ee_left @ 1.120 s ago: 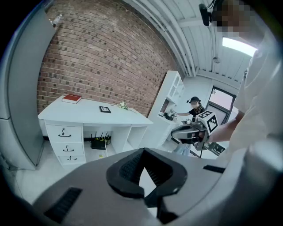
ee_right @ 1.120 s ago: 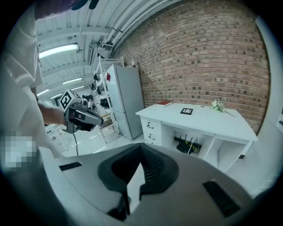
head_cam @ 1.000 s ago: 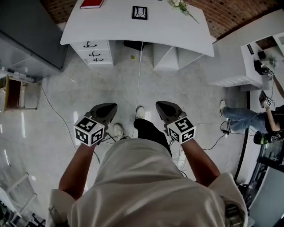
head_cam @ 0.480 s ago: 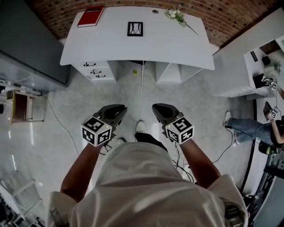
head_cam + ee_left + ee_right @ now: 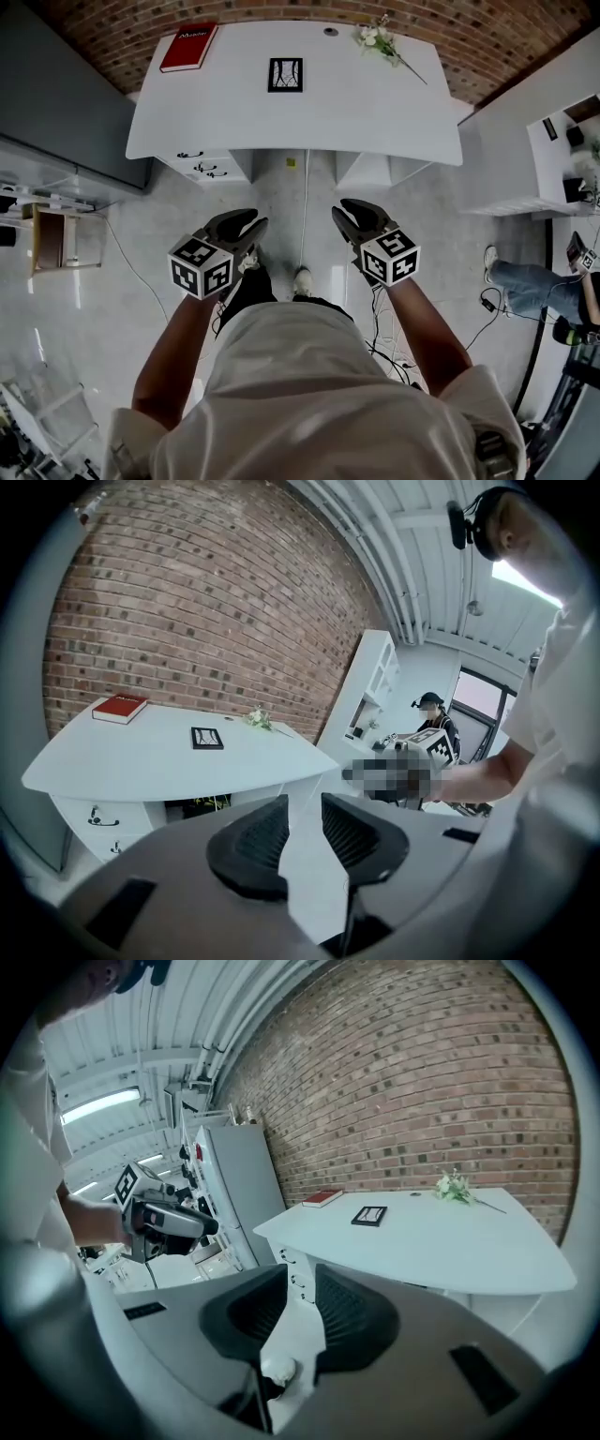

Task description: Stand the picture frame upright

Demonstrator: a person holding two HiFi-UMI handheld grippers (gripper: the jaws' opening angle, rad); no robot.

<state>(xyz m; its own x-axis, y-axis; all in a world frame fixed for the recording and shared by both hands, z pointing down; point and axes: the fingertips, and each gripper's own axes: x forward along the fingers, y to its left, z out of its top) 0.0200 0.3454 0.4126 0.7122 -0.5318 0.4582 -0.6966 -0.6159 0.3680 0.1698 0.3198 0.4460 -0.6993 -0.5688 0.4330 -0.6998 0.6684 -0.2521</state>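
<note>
The black picture frame (image 5: 285, 74) lies flat on the white desk (image 5: 394, 103), between a red book (image 5: 188, 47) and a sprig of white flowers (image 5: 384, 37). Both grippers hang over the floor, well short of the desk. My left gripper (image 5: 247, 228) is open; its jaws have just been opening and nothing is between them. My right gripper (image 5: 350, 217) also shows a gap with nothing in it. From the left gripper view the frame (image 5: 207, 738) is far ahead of the jaws (image 5: 305, 822). The right gripper view shows the frame (image 5: 369, 1215) beyond its jaws (image 5: 300, 1302).
Drawers (image 5: 202, 164) sit under the desk's left end, and a cable (image 5: 305, 202) runs across the floor from under it. A grey cabinet (image 5: 56, 94) and a wooden stool (image 5: 52, 239) stand at left. White shelves (image 5: 553, 150) and a seated person (image 5: 544, 291) are at right.
The person has walked towards the desk, which now shows whole and nearer. Both grippers have been carried forward with the body. The left jaws show a gap where they were together before.
</note>
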